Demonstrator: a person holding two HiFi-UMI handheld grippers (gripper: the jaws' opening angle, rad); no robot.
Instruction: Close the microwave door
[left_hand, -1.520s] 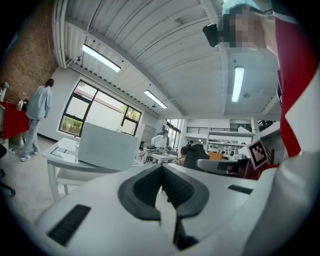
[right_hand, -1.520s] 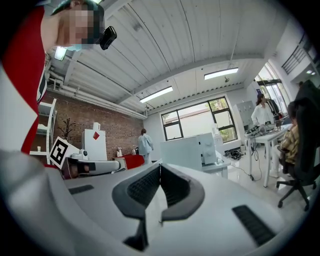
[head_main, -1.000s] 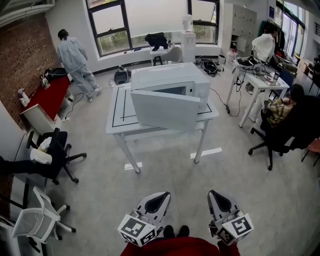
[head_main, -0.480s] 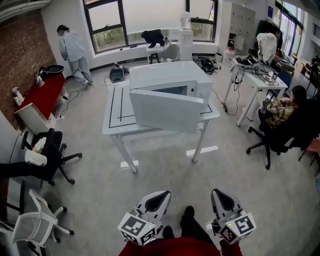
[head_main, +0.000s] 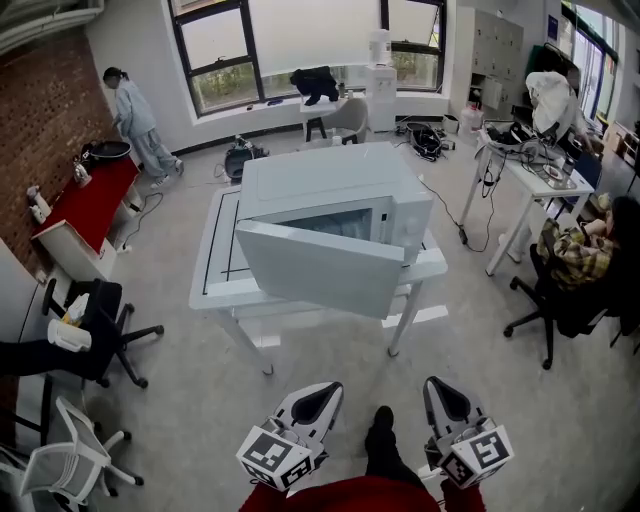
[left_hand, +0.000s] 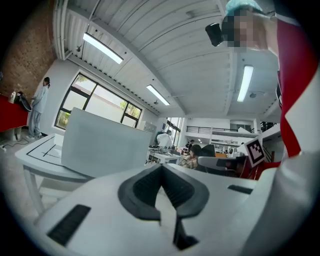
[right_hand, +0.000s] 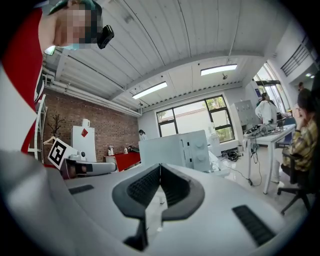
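A white microwave (head_main: 335, 195) stands on a white table (head_main: 210, 280), its door (head_main: 315, 268) swung wide open toward me. In the left gripper view the door (left_hand: 105, 150) fills the middle left; the right gripper view shows the microwave (right_hand: 175, 149) with its two knobs. My left gripper (head_main: 330, 392) and right gripper (head_main: 437, 387) are low in the head view, well short of the table, both shut with nothing between the pads. The same jaws meet at the tips in the left gripper (left_hand: 161, 167) and right gripper (right_hand: 160, 167) views.
Office chairs (head_main: 95, 325) stand at the left by a red bench (head_main: 90, 205). A seated person (head_main: 580, 255) and a desk (head_main: 530, 175) are at the right. Another person (head_main: 130, 115) stands at the back left. My foot (head_main: 382, 425) shows between the grippers.
The microwave and table have grown larger and nearer in the head view as I walked toward them. Both grippers stayed shut and kept their place in the picture.
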